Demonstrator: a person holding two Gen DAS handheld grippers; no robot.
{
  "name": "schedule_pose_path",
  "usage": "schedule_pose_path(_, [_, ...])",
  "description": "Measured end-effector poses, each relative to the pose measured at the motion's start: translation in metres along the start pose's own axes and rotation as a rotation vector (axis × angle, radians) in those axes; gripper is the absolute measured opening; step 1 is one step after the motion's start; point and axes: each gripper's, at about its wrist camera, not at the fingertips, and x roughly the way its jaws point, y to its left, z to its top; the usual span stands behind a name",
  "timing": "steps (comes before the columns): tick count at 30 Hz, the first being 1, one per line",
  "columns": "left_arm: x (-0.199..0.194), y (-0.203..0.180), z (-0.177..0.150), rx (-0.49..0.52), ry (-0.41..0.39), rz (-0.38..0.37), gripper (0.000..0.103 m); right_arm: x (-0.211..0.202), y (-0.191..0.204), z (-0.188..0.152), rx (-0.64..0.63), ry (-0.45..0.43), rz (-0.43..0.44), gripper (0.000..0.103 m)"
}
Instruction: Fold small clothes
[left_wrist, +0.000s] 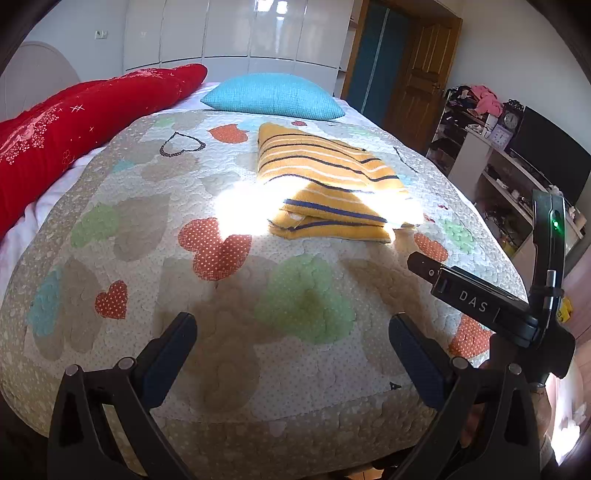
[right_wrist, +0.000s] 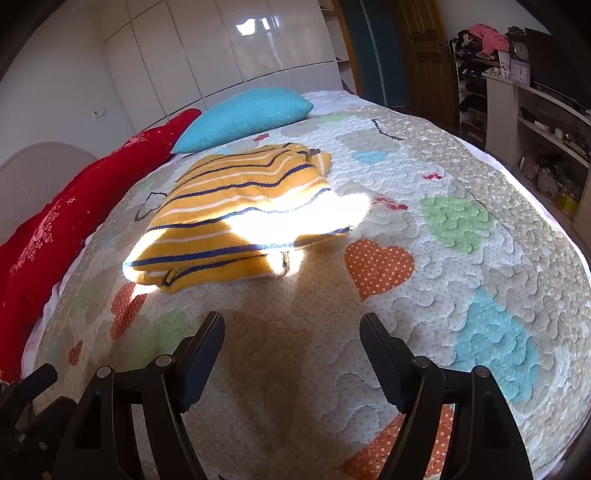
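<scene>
Bright daylight overall, but a hard sun patch totally blows out the near end of the folded yellow knit sweater with navy and white stripes (left_wrist: 325, 177) and the heart-patterned quilted bedspread (right_wrist: 461, 295). Glossy white wardrobe doors (left_wrist: 236, 33) show window glare. Heavy fisheye bending with dark vignetted corners, otherwise pretty sharp.

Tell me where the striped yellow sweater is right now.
The striped yellow sweater lies folded on the heart-patterned quilt, just in front of the blue pillow. It sits right of centre in the left wrist view, left of centre in the right wrist view, partly sunlit.
</scene>
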Motion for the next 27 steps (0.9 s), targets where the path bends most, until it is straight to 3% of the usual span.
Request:
schedule_pose_path(12, [0.000, 0.005, 0.002, -0.018, -0.005, 0.025, 0.103, 0.005, 0.001, -0.001, 0.000, 0.013, -0.002, 0.081])
schedule_pose_path(23, [0.001, 0.043, 0.010, -0.112, -0.009, 0.183, 0.103, -0.005, 0.014, -0.004, -0.063, -0.024, -0.006, 0.082])
schedule_pose_path(27, [0.009, 0.052, 0.008, -0.138, 0.022, 0.197, 0.103, 0.001, 0.021, -0.006, -0.097, -0.012, -0.015, 0.082])
